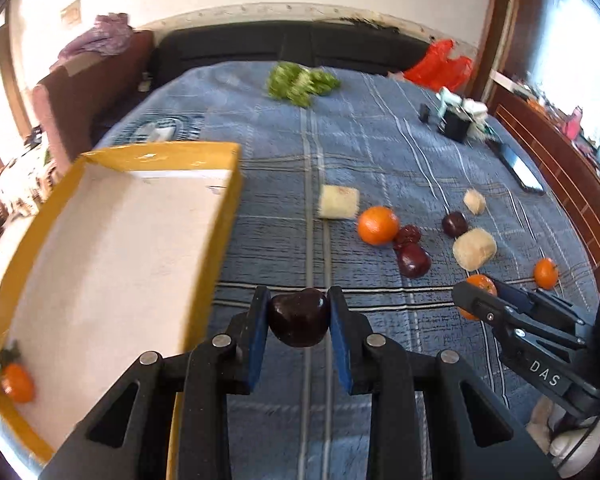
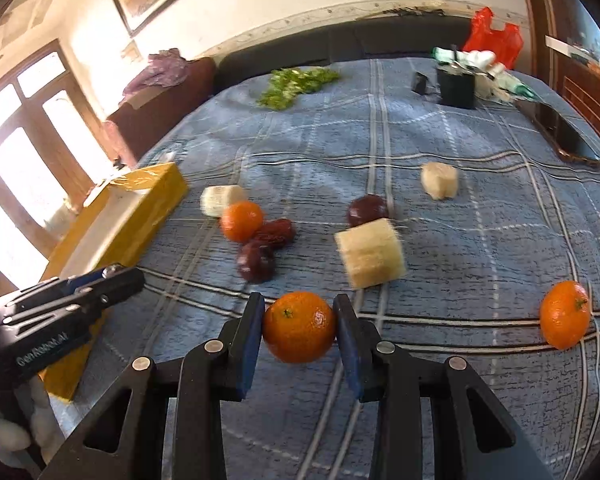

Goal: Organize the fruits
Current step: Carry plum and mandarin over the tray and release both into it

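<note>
Item: fruit sorting on a blue plaid bedspread (image 2: 440, 128), early stage by the look of it.

- Yellow box (image 1: 224, 200), left edge of the bedspread: holds one small orange (image 1: 17, 382) in its near corner; otherwise bare white floor.
- Left gripper (image 1: 299, 312): pinching a dark red fruit (image 1: 298, 318) between its blue pads, lifted just right of the box's long wall, not yet over it.
- Right gripper (image 2: 300, 322): clamped on a mandarin (image 2: 299, 326), near edge, middle of the bedspread.
- Loose, mid-bedspread: one orange (image 2: 242, 221) touching a red date (image 2: 275, 233); a dark plum (image 2: 255, 261) just beside them; another dark fruit (image 2: 367, 209); a further mandarin (image 2: 565, 314) toward the right edge.
- Three pale cut chunks (image 2: 370, 254) lie among them; kind uncertain.
- Greens (image 2: 296, 84), far edge.

Judgement: one piece boxed, two in hand, at least five to collect.
</note>
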`<action>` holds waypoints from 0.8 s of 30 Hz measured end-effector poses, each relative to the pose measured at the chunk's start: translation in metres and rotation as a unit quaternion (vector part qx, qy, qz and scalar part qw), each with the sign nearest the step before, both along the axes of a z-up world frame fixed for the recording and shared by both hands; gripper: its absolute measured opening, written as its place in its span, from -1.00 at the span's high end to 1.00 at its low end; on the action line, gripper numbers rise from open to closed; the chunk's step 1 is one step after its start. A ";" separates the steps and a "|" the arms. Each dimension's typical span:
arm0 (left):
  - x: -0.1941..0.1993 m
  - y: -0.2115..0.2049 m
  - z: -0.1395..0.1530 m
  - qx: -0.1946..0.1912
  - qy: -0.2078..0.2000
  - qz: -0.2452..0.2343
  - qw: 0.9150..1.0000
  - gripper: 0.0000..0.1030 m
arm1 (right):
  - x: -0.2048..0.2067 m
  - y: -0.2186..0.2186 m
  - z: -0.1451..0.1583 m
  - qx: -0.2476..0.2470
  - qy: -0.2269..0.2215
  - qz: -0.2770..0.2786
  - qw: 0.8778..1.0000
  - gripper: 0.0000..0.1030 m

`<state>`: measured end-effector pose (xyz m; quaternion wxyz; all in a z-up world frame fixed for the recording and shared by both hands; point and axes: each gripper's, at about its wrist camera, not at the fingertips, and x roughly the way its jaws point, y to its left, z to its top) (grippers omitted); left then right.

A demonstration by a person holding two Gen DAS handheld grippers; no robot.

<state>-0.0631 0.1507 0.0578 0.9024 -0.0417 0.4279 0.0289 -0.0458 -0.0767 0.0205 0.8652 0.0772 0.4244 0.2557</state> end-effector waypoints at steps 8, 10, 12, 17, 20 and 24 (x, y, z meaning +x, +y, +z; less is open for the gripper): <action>-0.030 0.031 0.027 -0.004 -0.030 0.046 0.998 0.46 | -0.018 0.013 0.013 -0.007 -0.047 0.023 0.999 0.25; -0.037 0.044 0.031 -0.011 -0.037 0.057 0.998 0.46 | -0.023 0.016 0.019 -0.010 -0.057 0.025 0.998 0.24; -0.043 0.057 0.034 -0.015 -0.044 0.070 0.996 0.46 | -0.031 0.023 0.027 -0.009 -0.062 0.036 0.997 0.24; -0.059 0.108 0.038 -0.021 -0.056 0.122 0.991 0.45 | -0.051 0.062 0.048 0.001 -0.063 0.088 0.994 0.24; -0.067 0.139 0.036 -0.011 -0.057 0.147 0.987 0.45 | -0.058 0.095 0.061 0.012 -0.061 0.126 0.990 0.23; -0.066 0.177 0.033 0.014 -0.042 0.158 0.986 0.45 | -0.064 0.142 0.072 0.023 -0.049 0.176 0.983 0.23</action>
